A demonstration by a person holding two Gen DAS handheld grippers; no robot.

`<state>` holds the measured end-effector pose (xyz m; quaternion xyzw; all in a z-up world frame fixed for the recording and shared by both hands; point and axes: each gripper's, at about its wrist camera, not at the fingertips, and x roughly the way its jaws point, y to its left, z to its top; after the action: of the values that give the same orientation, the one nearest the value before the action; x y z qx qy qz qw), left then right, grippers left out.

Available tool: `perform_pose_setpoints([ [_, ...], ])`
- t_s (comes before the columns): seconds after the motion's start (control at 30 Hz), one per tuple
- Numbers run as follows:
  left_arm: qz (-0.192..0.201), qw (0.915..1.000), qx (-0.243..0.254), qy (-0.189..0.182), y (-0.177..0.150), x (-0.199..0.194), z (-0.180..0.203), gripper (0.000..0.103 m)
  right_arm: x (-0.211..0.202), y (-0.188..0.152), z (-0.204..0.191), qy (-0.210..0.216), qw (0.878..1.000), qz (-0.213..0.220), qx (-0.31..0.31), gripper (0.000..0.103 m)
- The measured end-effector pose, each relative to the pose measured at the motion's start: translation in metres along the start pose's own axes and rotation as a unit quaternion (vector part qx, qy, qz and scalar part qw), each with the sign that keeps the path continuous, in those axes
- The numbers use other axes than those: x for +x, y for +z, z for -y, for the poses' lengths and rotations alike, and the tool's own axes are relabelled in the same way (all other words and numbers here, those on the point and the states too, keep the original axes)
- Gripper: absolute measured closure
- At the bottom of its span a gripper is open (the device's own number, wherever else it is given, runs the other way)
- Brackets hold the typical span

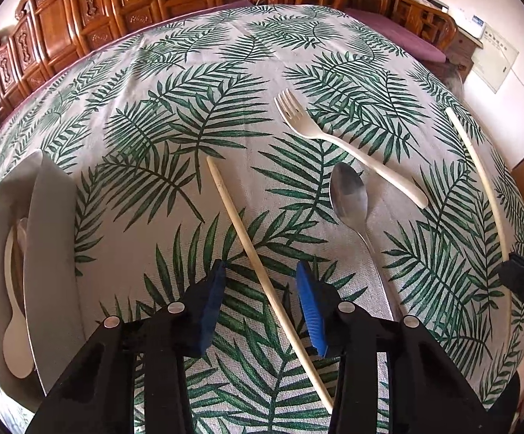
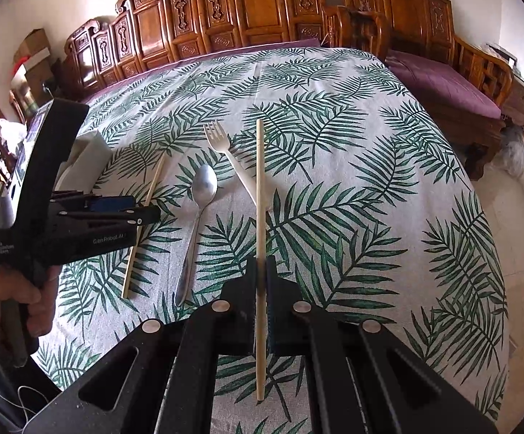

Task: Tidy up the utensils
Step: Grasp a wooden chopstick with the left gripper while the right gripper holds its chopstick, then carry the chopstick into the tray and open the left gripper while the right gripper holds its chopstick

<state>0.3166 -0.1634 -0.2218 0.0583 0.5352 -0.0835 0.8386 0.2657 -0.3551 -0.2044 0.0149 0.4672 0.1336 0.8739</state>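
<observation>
My left gripper [image 1: 260,302] is open, its blue pads on either side of a pale chopstick [image 1: 262,271] that lies on the leaf-print tablecloth. My right gripper [image 2: 261,278] is shut on a second chopstick [image 2: 260,195] and holds it pointing forward; it also shows at the right in the left wrist view [image 1: 479,177]. A metal spoon [image 1: 350,199] and a cream plastic fork [image 1: 341,144] lie between the two chopsticks. A grey utensil tray [image 1: 50,253] at the left holds a cream spoon [image 1: 14,311].
The leaf-print tablecloth [image 2: 370,181] covers the whole table. Carved wooden chairs [image 2: 226,18] line the far edge and a bench with a purple cushion [image 2: 442,83] stands at the right. The left gripper and the hand holding it show in the right wrist view [image 2: 81,224].
</observation>
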Motion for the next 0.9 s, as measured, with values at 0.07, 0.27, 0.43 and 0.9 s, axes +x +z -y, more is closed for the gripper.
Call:
perform_pose_setpoints([
  [0.07, -0.002, 1.0, -0.004, 0.001, 0.0, 0.0, -0.001, 0.067, 0.0, 0.0, 0.001, 0.0, 1.0, -0.001, 0.001, 0.097],
  [0.27, -0.004, 1.0, -0.009, 0.002, 0.001, 0.001, -0.001, 0.071, 0.002, -0.001, 0.001, 0.0, 1.0, -0.003, 0.0, 0.097],
  [0.43, -0.006, 0.9999, -0.012, -0.002, 0.001, 0.0, -0.002, 0.095, 0.005, -0.003, -0.001, 0.004, 1.0, -0.007, -0.003, 0.097],
  [0.9, 0.023, 0.9997, -0.003, -0.006, -0.01, -0.039, -0.012, 0.099, 0.003, -0.003, -0.005, 0.01, 1.0, -0.006, -0.006, 0.097],
])
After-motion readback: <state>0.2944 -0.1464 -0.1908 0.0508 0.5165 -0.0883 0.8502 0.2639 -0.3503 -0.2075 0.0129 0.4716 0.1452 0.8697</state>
